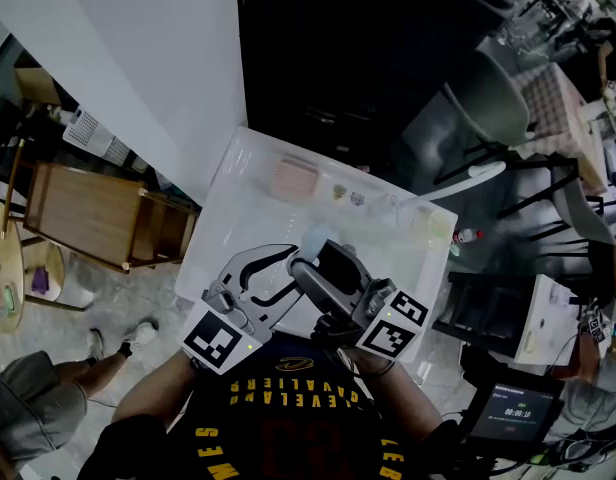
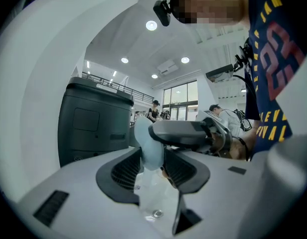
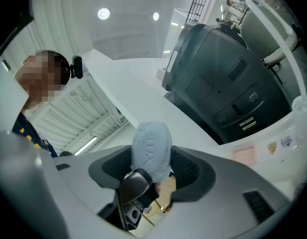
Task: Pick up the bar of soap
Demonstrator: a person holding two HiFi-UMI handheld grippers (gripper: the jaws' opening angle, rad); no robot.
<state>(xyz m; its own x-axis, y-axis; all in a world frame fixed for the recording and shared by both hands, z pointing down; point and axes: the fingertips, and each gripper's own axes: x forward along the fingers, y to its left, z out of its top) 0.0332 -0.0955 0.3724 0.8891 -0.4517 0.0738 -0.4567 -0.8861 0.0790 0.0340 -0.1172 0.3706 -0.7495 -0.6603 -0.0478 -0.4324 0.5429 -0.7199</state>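
The bar of soap (image 1: 316, 238) is a pale blue oval held up over a white tray. My right gripper (image 1: 324, 260) is shut on it. In the right gripper view, the soap (image 3: 151, 146) faces the camera broadside and fills the gap between the ribbed pads (image 3: 186, 168). My left gripper (image 1: 291, 262) stands open, meeting the right one from the left. In the left gripper view, the soap (image 2: 148, 148) stands edge-on between the wide jaws. There the right gripper's grey finger (image 2: 186, 133) crosses from the right. A dark finger of the left gripper (image 3: 136, 185) hides the soap's lower part.
The white tray (image 1: 228, 173) below holds a pink pad (image 1: 293, 178) and small bits. A wooden cabinet (image 1: 98, 213) stands left. Chairs (image 1: 488, 108) and a dark floor lie at the far right. Someone's leg and shoe (image 1: 138, 336) show at the lower left. A dark grey bin (image 2: 93, 123) stands nearby.
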